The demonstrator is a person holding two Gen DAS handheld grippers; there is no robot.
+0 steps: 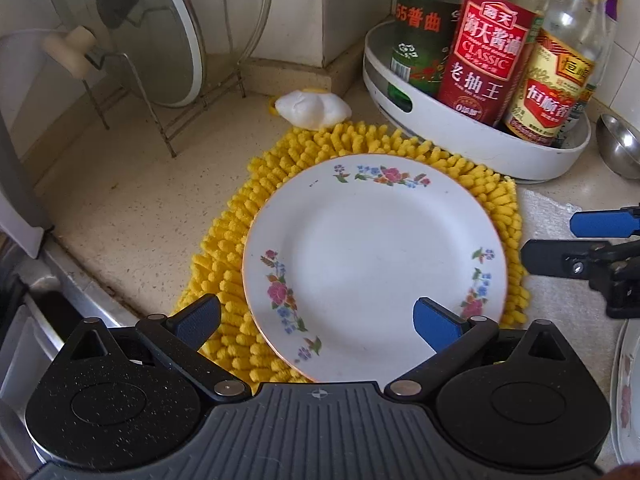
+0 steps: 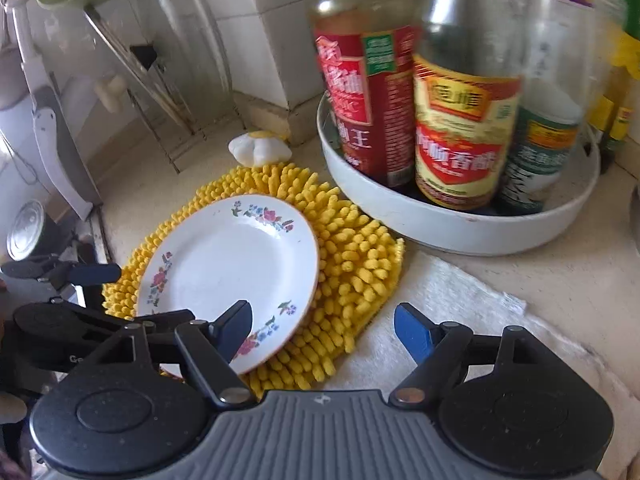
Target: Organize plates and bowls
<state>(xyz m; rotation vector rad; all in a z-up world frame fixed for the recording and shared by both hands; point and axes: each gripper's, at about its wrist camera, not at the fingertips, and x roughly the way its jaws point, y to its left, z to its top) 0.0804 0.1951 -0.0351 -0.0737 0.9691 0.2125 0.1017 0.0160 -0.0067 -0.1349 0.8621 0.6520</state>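
Note:
A white plate with flower prints [image 1: 372,264] lies flat on a yellow chenille mat [image 1: 240,216] on the counter; it also shows in the right wrist view [image 2: 228,268]. My left gripper [image 1: 318,326] is open and empty, hovering over the plate's near edge. My right gripper [image 2: 322,332] is open and empty, above the mat's right side and a white cloth; its fingers [image 1: 600,222] show at the right of the left wrist view. Another flowered plate's rim [image 1: 626,396] shows at far right.
A white round tray [image 1: 460,136] with several sauce bottles [image 1: 488,40] stands behind the mat. A wire rack with glass lids [image 1: 132,32] is at back left. A steel ladle [image 1: 618,146] lies at right. A white cloth [image 2: 460,320] lies right of the mat. The stove edge [image 1: 68,280] is at left.

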